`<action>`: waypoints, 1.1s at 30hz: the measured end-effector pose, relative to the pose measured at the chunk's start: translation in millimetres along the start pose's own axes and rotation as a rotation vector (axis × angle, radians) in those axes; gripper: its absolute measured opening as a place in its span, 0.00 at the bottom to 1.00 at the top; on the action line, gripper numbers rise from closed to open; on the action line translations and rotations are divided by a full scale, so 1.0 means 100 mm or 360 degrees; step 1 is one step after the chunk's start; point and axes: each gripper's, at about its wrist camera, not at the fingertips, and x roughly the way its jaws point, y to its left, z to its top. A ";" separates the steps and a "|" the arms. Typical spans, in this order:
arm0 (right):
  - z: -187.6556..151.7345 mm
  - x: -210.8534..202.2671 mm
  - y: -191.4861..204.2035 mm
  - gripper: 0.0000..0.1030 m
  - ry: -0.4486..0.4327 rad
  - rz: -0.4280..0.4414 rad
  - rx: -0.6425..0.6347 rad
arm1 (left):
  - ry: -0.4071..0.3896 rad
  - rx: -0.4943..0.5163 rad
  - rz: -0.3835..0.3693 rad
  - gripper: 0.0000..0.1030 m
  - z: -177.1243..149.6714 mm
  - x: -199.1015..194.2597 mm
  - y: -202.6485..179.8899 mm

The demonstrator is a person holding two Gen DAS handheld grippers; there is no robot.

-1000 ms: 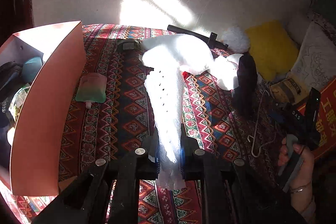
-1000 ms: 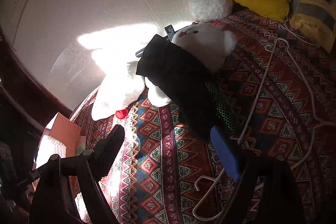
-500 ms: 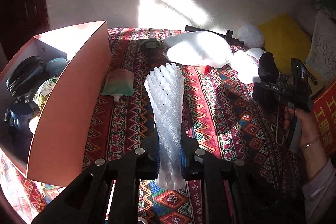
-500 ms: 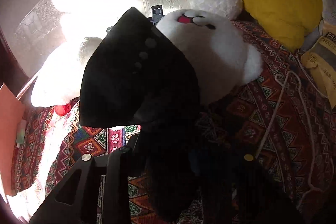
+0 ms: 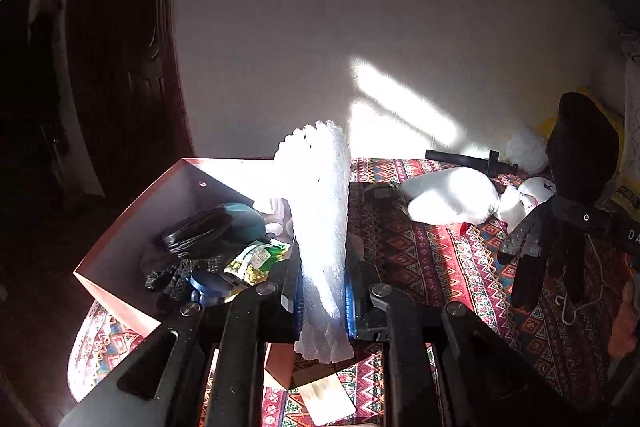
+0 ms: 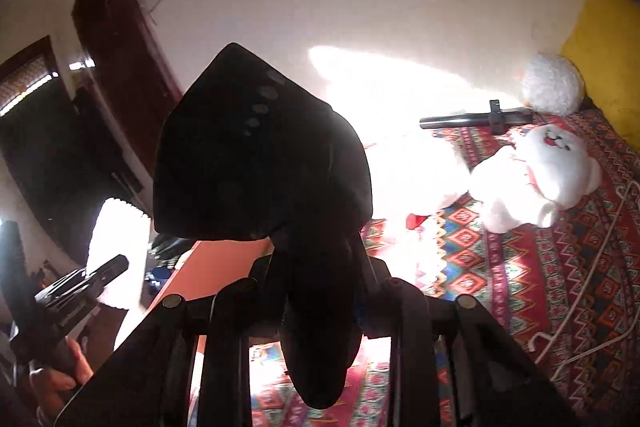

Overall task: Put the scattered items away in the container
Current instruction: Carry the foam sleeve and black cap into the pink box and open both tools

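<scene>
My left gripper (image 5: 322, 301) is shut on a white foam net sleeve (image 5: 318, 211) and holds it upright, lifted beside the right edge of the pink box (image 5: 120, 255). The box holds several items: a black pouch (image 5: 200, 233), a green snack packet (image 5: 256, 261), a dark glove. My right gripper (image 6: 320, 301) is shut on a black glove (image 6: 260, 155), lifted in the air; it also shows in the left wrist view (image 5: 560, 239), to the right above the patterned cloth. In the right wrist view the box's orange wall (image 6: 208, 267) lies just beyond the glove.
A white plush bear (image 6: 544, 167) and a white bag (image 5: 452, 197) lie on the patterned cloth (image 5: 440, 267) by the wall. A black bar (image 5: 468, 159), a white pom-pom (image 6: 554, 85), a yellow cushion (image 6: 608, 47) and a white hanger with cord (image 6: 580, 307) lie to the right.
Both grippers have lifted with their loads and swung left towards the box. The foam sleeve now stands beside the box's opening; the black glove has risen off the cloth.
</scene>
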 end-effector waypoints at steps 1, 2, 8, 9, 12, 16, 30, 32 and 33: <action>0.03 0.03 0.18 0.25 0.0010 0.0075 0.0005 | -0.0023 -0.0016 0.0020 0.11 0.10 -0.03 0.13; 0.07 0.07 0.37 0.25 0.0019 0.0153 0.0013 | -0.0039 -0.0025 0.0047 0.11 0.21 -0.05 0.27; 0.49 0.56 1.46 0.25 0.0095 0.0439 -0.0070 | -0.0057 -0.0188 0.0225 0.13 0.55 0.17 1.35; 0.51 0.71 1.59 0.25 0.0129 0.0460 -0.0071 | -0.0011 -0.0241 0.0240 0.13 0.52 0.30 1.51; 0.49 1.27 1.93 0.28 0.0285 0.0486 -0.0085 | 0.0097 -0.0351 0.0208 0.15 0.38 0.66 1.79; 0.34 2.05 2.16 0.67 0.0326 0.0126 -0.0183 | 0.0150 -0.0326 0.0359 0.60 0.22 0.86 1.87; -0.04 0.20 0.54 0.79 -0.0116 -0.0272 -0.0073 | -0.0011 -0.0244 0.0122 0.85 0.32 0.28 1.12; -0.10 -0.09 0.09 0.81 -0.0164 -0.0342 0.0045 | 0.0031 -0.0121 0.0055 0.85 0.26 0.29 0.67; -0.14 -0.22 -0.14 0.82 -0.0180 -0.0368 0.0116 | 0.0069 -0.0067 0.0020 0.85 0.21 0.32 0.39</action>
